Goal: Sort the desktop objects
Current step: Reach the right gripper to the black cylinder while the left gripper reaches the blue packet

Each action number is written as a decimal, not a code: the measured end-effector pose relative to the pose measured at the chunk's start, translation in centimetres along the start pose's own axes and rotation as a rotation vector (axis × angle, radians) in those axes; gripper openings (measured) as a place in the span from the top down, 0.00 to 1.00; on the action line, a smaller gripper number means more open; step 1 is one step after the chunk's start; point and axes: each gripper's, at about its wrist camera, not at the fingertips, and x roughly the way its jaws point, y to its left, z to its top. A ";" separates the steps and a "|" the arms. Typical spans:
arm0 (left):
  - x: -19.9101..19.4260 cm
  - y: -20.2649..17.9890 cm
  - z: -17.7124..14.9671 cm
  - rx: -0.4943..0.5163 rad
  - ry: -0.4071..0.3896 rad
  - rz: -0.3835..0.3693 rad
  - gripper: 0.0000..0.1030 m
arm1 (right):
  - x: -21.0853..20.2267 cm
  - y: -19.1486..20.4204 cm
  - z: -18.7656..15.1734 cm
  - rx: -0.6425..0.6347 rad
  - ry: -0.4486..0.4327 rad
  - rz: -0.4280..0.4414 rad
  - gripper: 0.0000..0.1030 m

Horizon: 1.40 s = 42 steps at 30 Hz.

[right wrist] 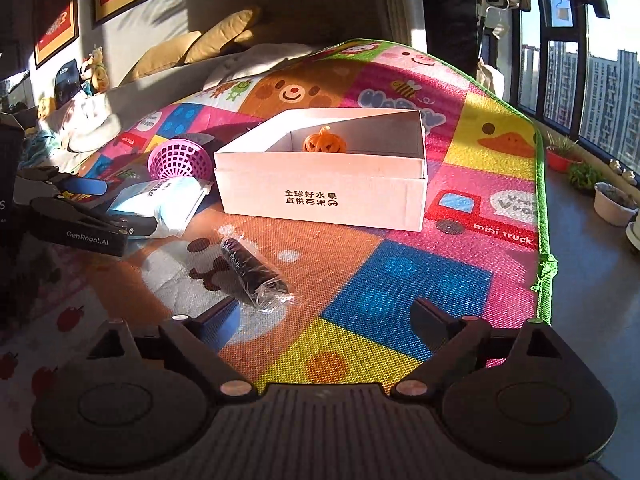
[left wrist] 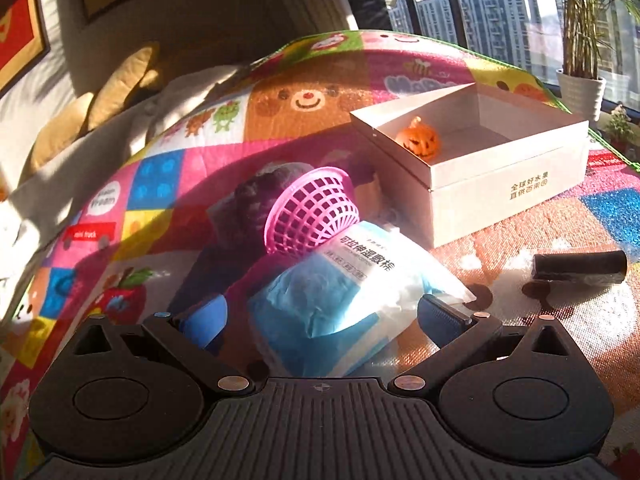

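A white cardboard box (left wrist: 504, 184) (right wrist: 320, 196) sits on the colourful play mat and holds an orange pumpkin toy (left wrist: 420, 140) (right wrist: 325, 142). A white-and-blue pack of cotton pads (left wrist: 340, 292) (right wrist: 168, 200) lies on the mat, with a pink plastic basket (left wrist: 316, 212) (right wrist: 178, 160) tipped on its side behind it. My left gripper (left wrist: 324, 316) (right wrist: 120, 208) is open, its fingers on either side of the pack's near end. A black roll in clear wrap (left wrist: 580, 266) (right wrist: 256, 272) lies on the mat. My right gripper (right wrist: 326, 318) is open and empty above the mat, just right of the roll.
The play mat (right wrist: 408, 280) covers the surface; its green edge (right wrist: 542, 208) runs along the right, with the floor and plant pots (right wrist: 612, 204) beyond. Cushions (right wrist: 208, 44) and soft toys (right wrist: 94, 72) lie at the back left. A window stands at the right.
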 end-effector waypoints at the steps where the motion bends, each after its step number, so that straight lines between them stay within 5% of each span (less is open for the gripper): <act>1: 0.3 0.3 0.1 -0.015 0.023 -0.037 0.00 | 0.2 -0.1 0.1 0.005 0.010 0.010 0.08; 4: -0.2 0.2 -0.2 -0.076 0.081 -0.200 0.00 | 0.7 -1.1 0.3 0.066 0.045 0.056 0.01; 7: -2.8 -1.4 -1.0 -0.033 0.051 -0.383 0.00 | 1.4 -2.3 0.3 0.139 0.084 0.079 0.00; 11: -4.6 -3.3 -1.6 0.096 -0.050 -0.256 0.00 | 1.6 -1.7 0.2 0.105 0.092 0.057 0.00; 14: -2.8 -3.9 -1.1 0.139 -0.045 -0.154 0.00 | 2.0 -0.8 0.3 0.047 0.115 0.029 0.00; 23: 1.7 -2.0 0.2 -0.022 0.044 -0.174 0.01 | 2.2 0.3 0.1 -0.042 0.145 -0.014 0.00; 25: 1.4 -1.8 0.1 -0.046 0.036 -0.155 0.25 | 2.1 0.3 0.1 -0.041 0.141 -0.008 0.00; 31: -1.8 -1.8 -1.3 -0.121 0.033 -0.160 0.36 | 1.7 0.3 0.2 -0.043 0.123 0.014 0.00; 35: -5.3 -3.2 -3.0 -0.097 0.034 -0.281 0.34 | 1.1 1.7 0.5 -0.145 0.083 0.025 0.00; 37: -6.8 -4.0 -3.6 -0.072 0.028 -0.322 0.25 | 1.2 2.5 0.8 -0.207 0.066 0.013 0.00; 40: -8.1 -4.7 -4.1 -0.048 0.010 -0.298 0.06 | 2.1 2.9 1.6 -0.270 0.043 -0.056 0.00; 42: -8.4 -4.8 -4.3 -0.038 -0.009 -0.230 0.06 | 3.0 2.5 2.1 -0.270 0.048 -0.112 0.00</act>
